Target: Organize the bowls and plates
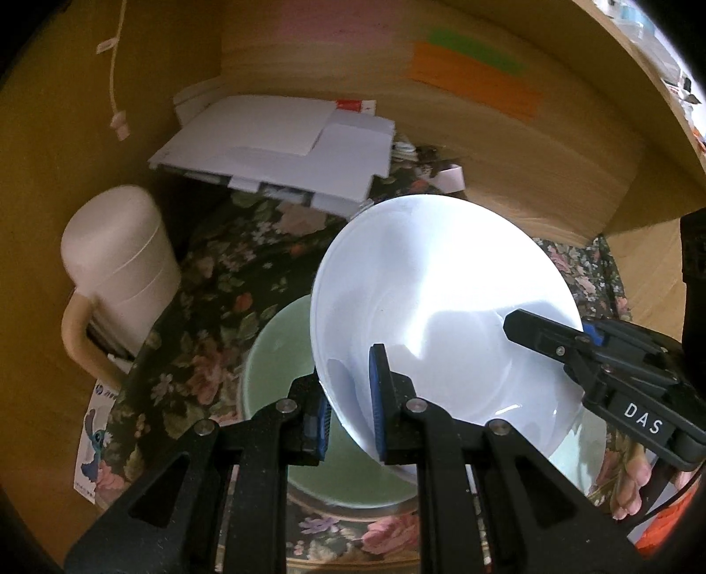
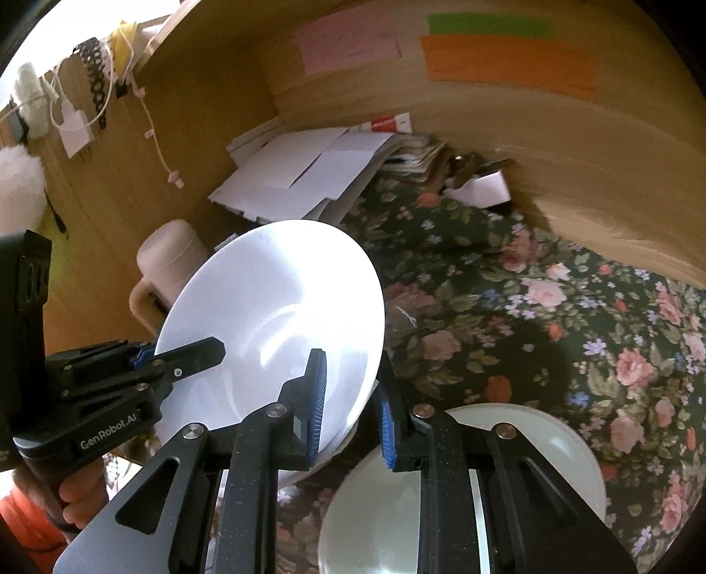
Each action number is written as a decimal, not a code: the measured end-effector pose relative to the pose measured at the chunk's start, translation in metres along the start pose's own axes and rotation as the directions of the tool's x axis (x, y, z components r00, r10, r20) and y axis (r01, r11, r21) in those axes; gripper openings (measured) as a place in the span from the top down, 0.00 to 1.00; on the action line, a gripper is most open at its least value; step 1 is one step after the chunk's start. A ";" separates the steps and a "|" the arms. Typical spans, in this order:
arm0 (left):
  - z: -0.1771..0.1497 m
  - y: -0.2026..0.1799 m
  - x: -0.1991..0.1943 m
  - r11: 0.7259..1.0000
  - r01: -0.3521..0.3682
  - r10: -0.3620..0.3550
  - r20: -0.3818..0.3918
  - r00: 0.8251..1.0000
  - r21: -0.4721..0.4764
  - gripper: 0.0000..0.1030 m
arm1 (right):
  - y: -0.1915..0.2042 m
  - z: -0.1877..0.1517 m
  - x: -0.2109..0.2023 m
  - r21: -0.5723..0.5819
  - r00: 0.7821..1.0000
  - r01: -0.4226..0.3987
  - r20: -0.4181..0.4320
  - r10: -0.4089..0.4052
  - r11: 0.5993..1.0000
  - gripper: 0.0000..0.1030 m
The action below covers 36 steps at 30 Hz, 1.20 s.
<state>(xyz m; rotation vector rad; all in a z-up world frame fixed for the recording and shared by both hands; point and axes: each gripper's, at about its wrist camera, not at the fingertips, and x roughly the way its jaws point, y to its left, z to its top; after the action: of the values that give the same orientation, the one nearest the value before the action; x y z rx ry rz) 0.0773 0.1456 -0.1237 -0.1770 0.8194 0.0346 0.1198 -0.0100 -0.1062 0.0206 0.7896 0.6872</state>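
The left gripper [image 1: 348, 419] pinches the white bowl's [image 1: 441, 300] near-left rim while the right gripper [image 2: 351, 415] clamps its right rim, sharing the load, tilted above the green bowl [image 1: 273, 353], probably for nesting.

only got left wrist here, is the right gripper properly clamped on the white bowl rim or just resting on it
observer: clamped. The right gripper has one blue pad inside the white bowl and one outside, with the rim between them.
operator: ok and that cord on the left wall, where does it come from
observer: the cord runs up to a shelf edge where more white cables hang.
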 end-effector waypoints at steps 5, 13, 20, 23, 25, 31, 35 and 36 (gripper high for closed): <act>-0.010 0.011 0.007 1.000 -0.005 0.005 -0.024 1.000 -0.020 0.85 | 0.007 -0.003 0.015 -0.012 0.999 -0.019 -0.039 0.019 1.000 0.81; -0.019 0.027 0.017 0.998 -0.005 0.001 -0.054 0.999 -0.061 0.85 | 0.012 -0.009 0.034 -0.017 0.995 -0.041 -0.090 0.040 0.999 0.81; -0.021 0.031 0.016 0.998 -0.013 0.010 -0.048 0.999 -0.059 0.85 | 0.012 -0.009 0.039 -0.033 0.992 -0.026 -0.126 0.021 0.999 0.78; -0.020 0.035 0.019 0.997 -0.020 0.016 -0.052 0.999 -0.073 0.85 | 0.007 -0.009 0.041 -0.019 0.991 -0.033 -0.131 0.030 0.999 0.78; -0.018 0.034 0.021 0.997 -0.023 0.019 -0.053 0.998 -0.072 0.85 | 0.005 -0.008 0.041 -0.018 0.991 -0.033 -0.127 0.030 0.999 0.78; -0.015 0.031 0.024 0.998 -0.039 0.036 -0.054 0.998 -0.055 0.85 | 0.005 -0.008 0.036 -0.028 0.993 -0.025 -0.112 0.022 0.999 0.78; -0.011 0.032 0.028 0.998 -0.029 0.025 -0.065 0.998 -0.062 0.85 | 0.004 -0.009 0.036 -0.026 0.992 -0.032 -0.121 0.029 0.999 0.78; -0.010 0.032 0.029 0.998 -0.027 0.022 -0.069 0.997 -0.062 0.85 | 0.004 -0.009 0.036 -0.024 0.992 -0.032 -0.119 0.029 0.999 0.77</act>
<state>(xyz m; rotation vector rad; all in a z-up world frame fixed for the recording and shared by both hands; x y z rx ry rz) 0.0863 0.1747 -0.1564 -0.2283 0.8897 0.0777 0.1294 0.0120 -0.1347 -0.0323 0.8958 0.7331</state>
